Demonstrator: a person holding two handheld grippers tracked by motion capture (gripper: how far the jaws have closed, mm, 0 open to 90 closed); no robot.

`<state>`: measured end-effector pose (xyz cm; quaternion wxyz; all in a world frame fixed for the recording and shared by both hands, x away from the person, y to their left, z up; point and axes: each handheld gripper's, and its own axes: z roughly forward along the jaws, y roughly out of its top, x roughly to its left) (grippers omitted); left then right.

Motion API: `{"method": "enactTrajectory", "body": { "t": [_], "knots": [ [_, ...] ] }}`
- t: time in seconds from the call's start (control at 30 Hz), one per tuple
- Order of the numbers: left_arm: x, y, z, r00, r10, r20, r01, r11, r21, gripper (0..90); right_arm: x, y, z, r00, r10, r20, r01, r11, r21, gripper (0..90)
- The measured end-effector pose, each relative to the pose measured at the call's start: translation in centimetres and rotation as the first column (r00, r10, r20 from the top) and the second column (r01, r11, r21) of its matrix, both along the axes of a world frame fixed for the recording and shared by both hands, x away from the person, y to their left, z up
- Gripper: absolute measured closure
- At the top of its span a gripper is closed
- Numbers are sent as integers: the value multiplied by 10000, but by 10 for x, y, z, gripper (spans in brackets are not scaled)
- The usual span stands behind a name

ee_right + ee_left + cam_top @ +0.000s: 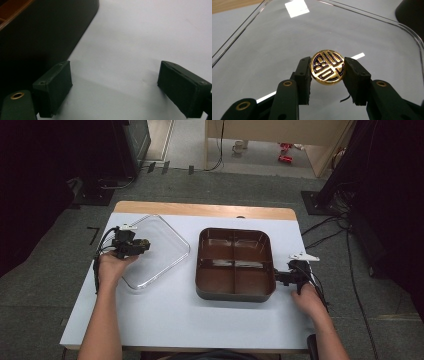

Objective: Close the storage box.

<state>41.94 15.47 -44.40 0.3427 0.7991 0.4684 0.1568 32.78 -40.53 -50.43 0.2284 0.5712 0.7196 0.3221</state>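
My left gripper (327, 71) pinches the gold knob (327, 67) on one clear lid (156, 251); my right gripper (115, 87) gapes, empty, beside one four-compartment brown tray (235, 292), itself empty.

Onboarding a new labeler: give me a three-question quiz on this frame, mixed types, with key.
1. True or false: the left gripper has its fingers closed on the gold knob of the clear lid.
2. How many compartments does the brown tray have?
A) two B) three C) four
3. Short answer: what state is the right gripper in, and where is it relative to the tray?

Key
1. True; both fingers press the knob's sides in the left gripper view.
2. C.
3. Open, holding nothing, beside the tray's right edge over the white table.
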Motion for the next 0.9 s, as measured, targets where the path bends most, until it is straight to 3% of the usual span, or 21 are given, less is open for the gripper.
{"method": "enactTrajectory", "body": {
  "t": [0.23,0.43,0.6,0.9],
  "knots": [
    [-6,-5,16,9997,-195,173,199,9996,-225,596,0,0,0,10000,7,6,-7,10000,-7,117],
    [-13,-12,32,9978,-455,487,463,9988,-163,596,0,0,0,10000,6,5,-6,10000,-6,117],
    [-18,-18,44,9942,-771,751,785,9968,-171,596,0,0,0,10000,5,5,-5,10000,-6,117],
    [-26,-30,65,9875,-1288,908,1341,9895,-546,596,0,0,0,10000,7,5,-7,10000,-8,117]
  ]
}}
